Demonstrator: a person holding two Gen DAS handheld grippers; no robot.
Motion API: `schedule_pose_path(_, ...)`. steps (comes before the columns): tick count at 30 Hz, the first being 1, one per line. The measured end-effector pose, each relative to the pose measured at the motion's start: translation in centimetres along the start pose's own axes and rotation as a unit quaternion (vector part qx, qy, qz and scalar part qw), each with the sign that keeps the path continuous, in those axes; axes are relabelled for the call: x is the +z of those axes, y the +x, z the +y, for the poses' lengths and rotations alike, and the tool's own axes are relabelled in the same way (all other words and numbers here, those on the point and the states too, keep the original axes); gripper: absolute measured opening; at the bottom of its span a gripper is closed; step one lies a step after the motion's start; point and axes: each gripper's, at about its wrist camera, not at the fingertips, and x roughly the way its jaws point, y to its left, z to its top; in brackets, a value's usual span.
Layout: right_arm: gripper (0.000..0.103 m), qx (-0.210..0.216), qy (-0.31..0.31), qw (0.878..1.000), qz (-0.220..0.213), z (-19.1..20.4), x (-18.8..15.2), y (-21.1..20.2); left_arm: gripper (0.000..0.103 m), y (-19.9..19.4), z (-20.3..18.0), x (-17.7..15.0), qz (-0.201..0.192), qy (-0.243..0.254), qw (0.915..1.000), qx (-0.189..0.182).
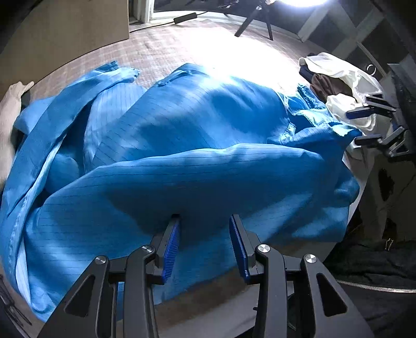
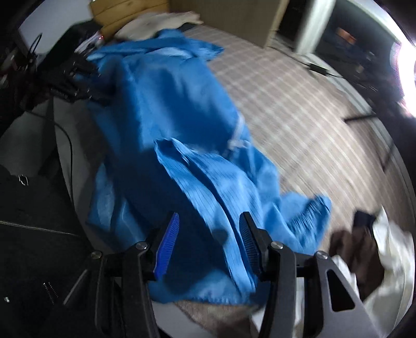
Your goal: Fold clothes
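A bright blue garment [image 1: 197, 135] with thin dark stripes lies crumpled across a plaid-covered surface [image 1: 169, 44]. One sleeve [image 1: 85, 85] reaches to the far left. My left gripper [image 1: 205, 218] hovers open over the garment's near fold, its blue pads apart and nothing pinched between them. At the right edge of that view my right gripper [image 1: 361, 126] is open by the garment's right end. In the blurred right wrist view the right gripper [image 2: 210, 215] stands open above a pleated fold of the blue garment [image 2: 169, 104], and the pads [image 2: 247, 239] do not press on it.
A pile of white and brown clothes [image 1: 335, 78] sits at the garment's right end, also seen as the pile [image 2: 364, 249]. A beige cloth [image 1: 10, 119] lies far left. A black zipped jacket [image 1: 377, 275] is near me. A tripod [image 1: 256, 23] stands beyond the surface.
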Motion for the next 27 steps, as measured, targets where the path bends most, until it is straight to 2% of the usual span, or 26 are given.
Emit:
schedule_pose_path(2, 0.045, 0.032, 0.000, 0.999, 0.013, 0.0, 1.1, 1.4, 0.036, 0.5, -0.2, 0.0, 0.003, -0.006, 1.0000, 0.002)
schedule_pose_path(4, 0.001, 0.069, 0.007, 0.997, 0.028, -0.1, 2.0, 2.7, 0.036, 1.1, -0.3, 0.0, 0.007, -0.012, 0.9999, 0.004)
schedule_pose_path(6, 0.001, 0.100, 0.040, 0.994, 0.029, -1.4, 2.6, 3.0, 0.036, 1.8, 0.1, -0.3, 0.017, -0.019, 0.9996, 0.009)
schedule_pose_path(7, 0.001, 0.129, 0.085, 0.988, 0.016, -3.4, 2.8, 2.4, 0.036, 2.1, 0.3, -0.4, 0.022, -0.022, 0.9995, 0.012)
schedule_pose_path(8, 0.001, 0.158, 0.143, 0.977, 0.003, -5.8, 2.7, 1.9, 0.036, 2.5, 0.4, -0.5, 0.026, -0.025, 0.9992, 0.014)
schedule_pose_path(10, 0.001, 0.210, 0.301, 0.930, -0.025, -11.8, 1.3, 1.6, 0.036, 3.0, 0.7, -0.7, 0.032, -0.030, 0.9989, 0.017)
schedule_pose_path(12, 0.002, 0.253, 0.367, 0.895, -0.025, -14.2, -0.8, 2.1, 0.036, 2.9, 0.6, -0.7, 0.030, -0.032, 0.9990, 0.013)
schedule_pose_path(13, 0.004, 0.258, 0.383, 0.887, -0.024, -14.8, -1.5, 2.1, 0.036, 2.8, 0.5, -0.7, 0.029, -0.030, 0.9990, 0.014)
schedule_pose_path(15, 0.007, 0.207, 0.339, 0.918, -0.017, -13.6, -1.9, 0.9, 0.036, 2.3, 0.4, -0.9, 0.028, -0.025, 0.9992, 0.017)
schedule_pose_path(17, 0.023, 0.167, 0.287, 0.943, -0.026, -12.0, -2.1, -0.6, 0.036, 1.4, 0.3, -1.1, 0.023, -0.018, 0.9993, 0.024)
schedule_pose_path(18, 0.038, 0.147, 0.261, 0.954, -0.030, -11.2, -2.2, -1.3, 0.036, 1.0, 0.2, -1.2, 0.021, -0.013, 0.9993, 0.027)
schedule_pose_path(19, 0.048, 0.126, 0.234, 0.963, -0.034, -10.5, -2.3, -2.1, 0.037, 0.5, 0.0, -1.4, 0.019, -0.005, 0.9994, 0.029)
schedule_pose_path(20, 0.050, 0.108, 0.206, 0.972, -0.036, -9.6, -2.5, -2.7, 0.039, -0.1, -0.1, -1.5, 0.018, 0.003, 0.9994, 0.031)
schedule_pose_path(23, 0.051, 0.082, 0.150, 0.985, -0.027, -8.1, -3.1, -2.6, 0.045, -1.5, -0.5, -1.9, 0.015, 0.027, 0.9987, 0.041)
schedule_pose_path(26, 0.051, 0.038, 0.105, 0.994, 0.000, -6.9, -3.9, -0.3, 0.046, -2.5, -0.2, -2.2, 0.017, 0.046, 0.9977, 0.048)
schedule_pose_path(27, 0.046, 0.037, 0.101, 0.994, 0.011, -6.8, -4.1, 0.5, 0.046, -2.5, -0.3, -2.2, 0.021, 0.046, 0.9973, 0.052)
